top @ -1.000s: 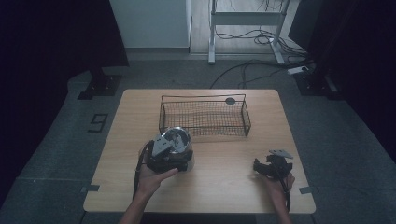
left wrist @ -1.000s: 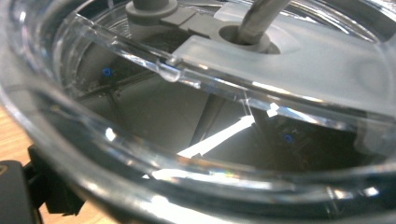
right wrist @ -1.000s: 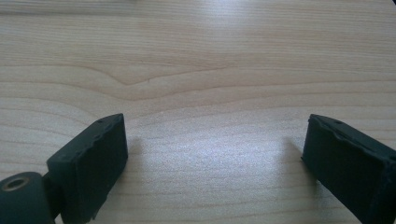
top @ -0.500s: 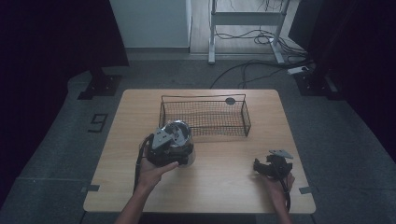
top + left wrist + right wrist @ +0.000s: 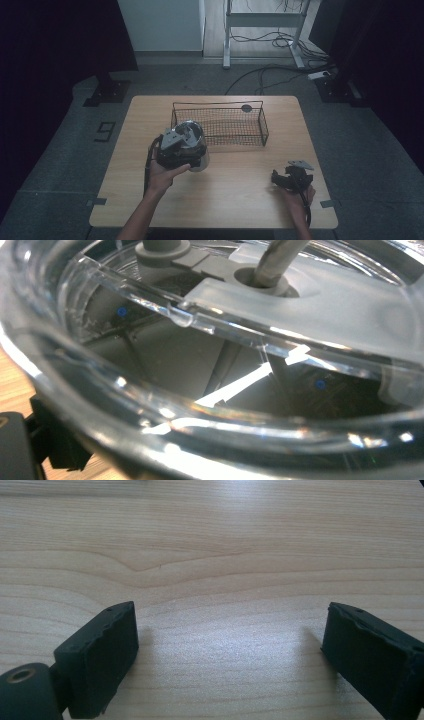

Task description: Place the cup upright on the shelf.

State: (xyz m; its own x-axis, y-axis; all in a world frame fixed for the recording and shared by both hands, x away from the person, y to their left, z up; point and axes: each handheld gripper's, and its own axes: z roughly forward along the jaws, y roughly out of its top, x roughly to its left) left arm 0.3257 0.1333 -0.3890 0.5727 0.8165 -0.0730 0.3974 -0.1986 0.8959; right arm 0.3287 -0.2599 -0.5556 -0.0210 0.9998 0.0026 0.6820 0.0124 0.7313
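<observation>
You hold the clear lidded cup (image 5: 194, 145) in the left gripper (image 5: 186, 150), clamped by its rim, just in front of the wire basket (image 5: 218, 125), near its left end, ready for loading. The right gripper (image 5: 281, 179) rests spread apart on the table (image 5: 240, 200), well clear of the basket.

The high view looks forward and down over the whole table (image 5: 225, 200). The right gripper view sits low, close above that same tabletop; the left gripper view presses against a clear container (image 5: 210, 405).

both grippers are chunky black units, right gripper (image 5: 276, 178) has blocky ridged jaws, a grey triangular top plate and a black cable trailing off it
</observation>
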